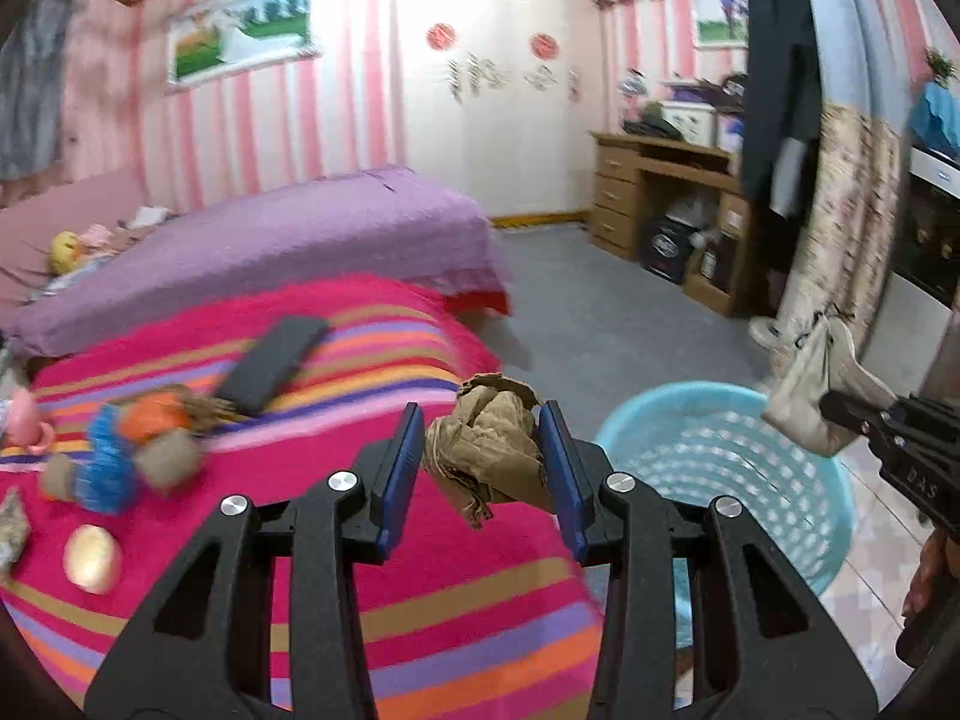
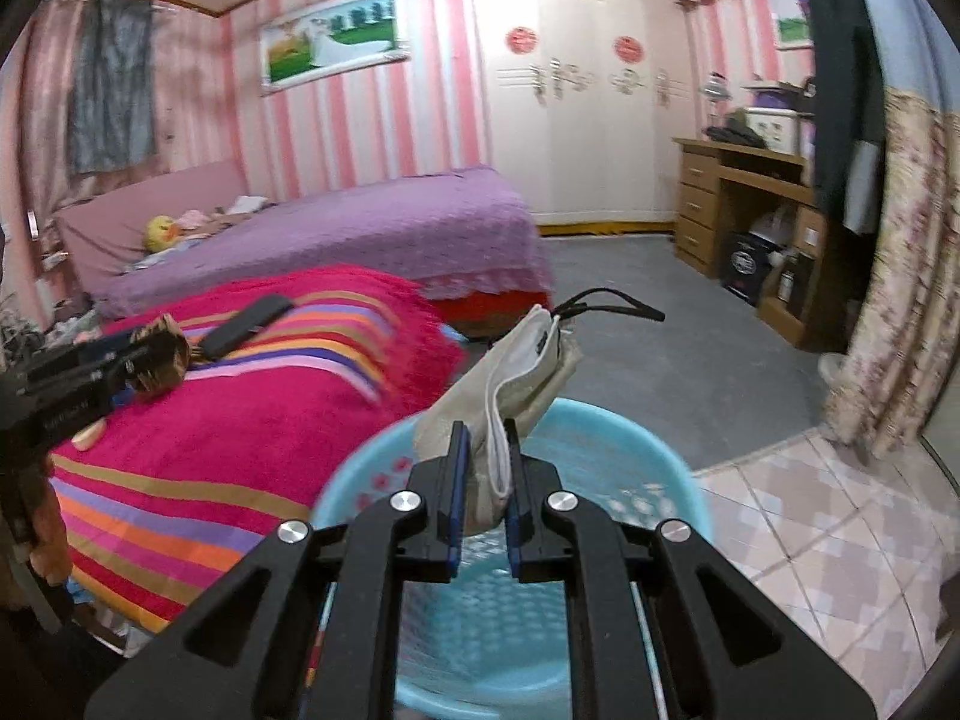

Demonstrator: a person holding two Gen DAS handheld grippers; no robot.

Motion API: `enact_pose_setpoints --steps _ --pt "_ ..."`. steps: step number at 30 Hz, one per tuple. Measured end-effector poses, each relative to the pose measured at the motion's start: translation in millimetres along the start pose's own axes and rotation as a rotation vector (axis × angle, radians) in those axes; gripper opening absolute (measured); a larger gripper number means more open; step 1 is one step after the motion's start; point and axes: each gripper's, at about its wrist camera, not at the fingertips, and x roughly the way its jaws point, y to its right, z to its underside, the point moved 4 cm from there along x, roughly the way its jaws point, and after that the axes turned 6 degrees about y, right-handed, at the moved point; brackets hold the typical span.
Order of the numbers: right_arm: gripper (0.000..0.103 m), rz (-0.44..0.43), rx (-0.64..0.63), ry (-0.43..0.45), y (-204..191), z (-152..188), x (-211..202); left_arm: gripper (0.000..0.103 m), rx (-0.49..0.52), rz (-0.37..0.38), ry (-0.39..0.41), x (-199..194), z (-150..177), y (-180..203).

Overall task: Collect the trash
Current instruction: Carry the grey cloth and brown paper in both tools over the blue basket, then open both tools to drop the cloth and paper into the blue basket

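My left gripper point(image 1: 480, 456) is shut on a crumpled brown paper wad point(image 1: 489, 450), held above the edge of the striped pink blanket point(image 1: 420, 600). In the right wrist view the same left gripper point(image 2: 120, 360) and its brown paper wad point(image 2: 162, 363) appear at the far left. My right gripper point(image 2: 485, 480) is shut on a beige cloth pouch point(image 2: 510, 384) with black drawstrings, held over the light blue plastic basket point(image 2: 630, 438). In the left wrist view that beige pouch point(image 1: 816, 390) hangs from the right gripper point(image 1: 840, 411) just past the blue basket point(image 1: 720, 456).
On the striped blanket lie a black flat case point(image 1: 273, 363), a blurred blue and orange plush toy point(image 1: 126, 450) and a round cream object point(image 1: 92, 558). A purple bed point(image 1: 270, 240) stands behind. A wooden desk point(image 1: 660, 192) and floral curtain point(image 1: 840, 228) stand at the right.
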Motion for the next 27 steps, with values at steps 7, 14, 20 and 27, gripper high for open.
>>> enact_pose_setpoints --steps 7,14,20,27 --pt "0.011 0.066 0.050 -0.016 39 5 8 0.039 0.025 0.072 -0.079 46 14 58" --pt "0.011 0.093 0.079 -0.005 46 11 8 0.039 0.050 0.115 -0.125 79 19 90" --pt "0.011 0.097 0.063 -0.017 47 17 12 0.053 0.044 0.137 -0.174 101 24 94" --pt "0.011 0.096 0.057 -0.023 46 18 13 0.085 0.028 0.102 -0.164 102 22 73"
